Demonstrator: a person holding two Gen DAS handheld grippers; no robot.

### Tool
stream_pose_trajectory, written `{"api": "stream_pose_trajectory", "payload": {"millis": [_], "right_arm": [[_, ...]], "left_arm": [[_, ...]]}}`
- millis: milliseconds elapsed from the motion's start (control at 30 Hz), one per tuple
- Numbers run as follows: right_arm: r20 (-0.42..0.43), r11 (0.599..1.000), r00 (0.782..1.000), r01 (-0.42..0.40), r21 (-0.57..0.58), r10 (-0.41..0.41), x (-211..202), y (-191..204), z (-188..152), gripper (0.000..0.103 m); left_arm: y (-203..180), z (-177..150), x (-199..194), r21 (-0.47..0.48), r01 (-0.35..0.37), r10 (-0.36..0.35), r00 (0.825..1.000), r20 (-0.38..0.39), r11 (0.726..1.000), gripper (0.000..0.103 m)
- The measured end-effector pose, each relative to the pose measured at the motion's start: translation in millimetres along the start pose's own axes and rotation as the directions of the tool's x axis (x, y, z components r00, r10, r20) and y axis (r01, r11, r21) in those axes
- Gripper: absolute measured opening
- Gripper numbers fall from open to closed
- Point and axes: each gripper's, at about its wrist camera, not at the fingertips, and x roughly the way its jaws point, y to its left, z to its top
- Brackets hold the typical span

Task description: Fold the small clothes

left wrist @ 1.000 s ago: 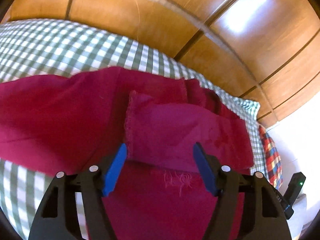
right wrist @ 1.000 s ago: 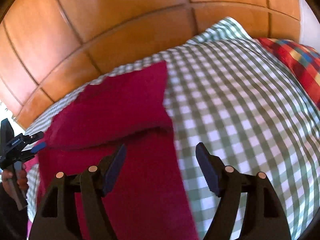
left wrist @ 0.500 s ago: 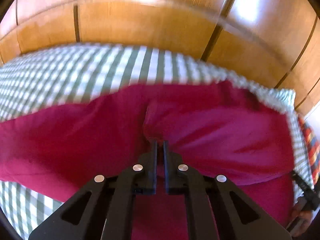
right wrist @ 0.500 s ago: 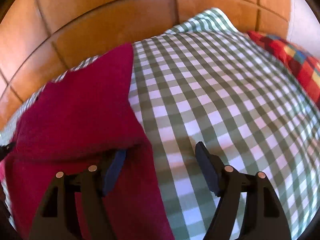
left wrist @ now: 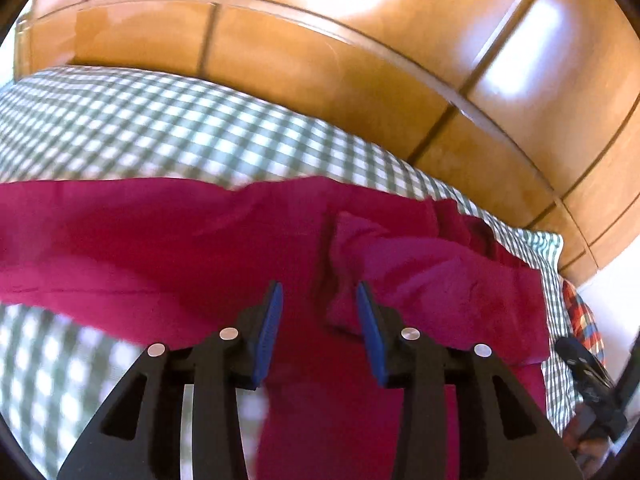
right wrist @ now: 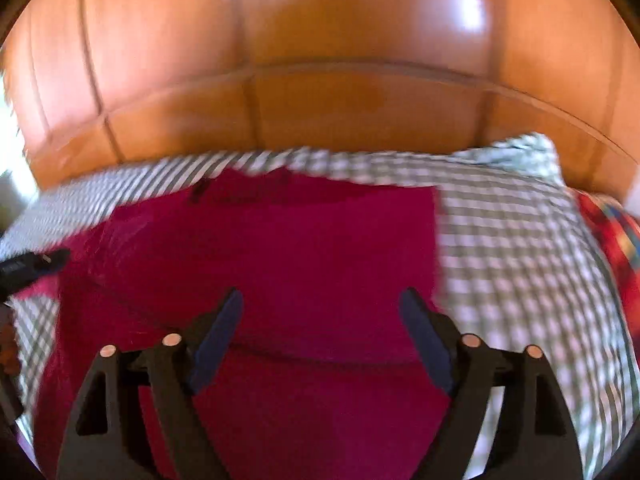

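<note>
Left wrist view first: the left gripper [left wrist: 319,312] has its blue pads parted about halfway and holds nothing, though the bunched near edge of the folded flap [left wrist: 432,276] rises into the gap and leans toward the right-hand pad. That flap belongs to the crimson garment [left wrist: 140,248], which lies spread on the green checked bedspread [left wrist: 160,128] with its long axis running left to right across the view, well out to the left of the tongs. The wooden headboard [left wrist: 320,60] stands beyond, and a red plaid pillow [left wrist: 580,320] peeks in at far right.

From the right wrist view, the right gripper [right wrist: 320,320] is spread wide and empty, hovering over the middle of the garment [right wrist: 300,260], whose right edge runs straight away from the tongs, just inside the right pad. The left tool shows small at the far left edge.

I judge the left gripper the nearer to a graspable fold, since cloth already sits between its pads.

Compared with half a second ago, the left pads, then pinched together at the flap's edge, have come apart. The right gripper was then at the garment's right border with bedspread ahead; now it faces the cloth squarely.
</note>
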Motion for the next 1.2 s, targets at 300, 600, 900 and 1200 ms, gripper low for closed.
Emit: {"api": "stream_pose_trajectory", "payload": {"millis": [300,600,900,1200], "right_arm": [[-0.059,0.999,0.998,0.039,0.037,-0.037,49,1,-28,0.095],[-0.063,0.998,0.997,0.055,0.027,-0.054,48,3,-26,0.098],[-0.057,0.998,0.997,0.062,0.02,-0.06,49,6,-24,0.098],[-0.053,0.998,0.997,0.063,0.017,-0.062,50,5,-25,0.098]], "left_arm": [[160,-19,-89,-0.393,-0.025,0.074,0.991,0.109,0.919,0.073],[295,-45,-150,-0.737,0.052,0.154,0.966,0.209,0.673,0.073],[320,-19,-121,-0.745,-0.03,0.209,0.967,0.148,0.666,0.031],[243,22,-124,-0.524,-0.014,0.162,0.958,0.237,0.851,0.006]]}}
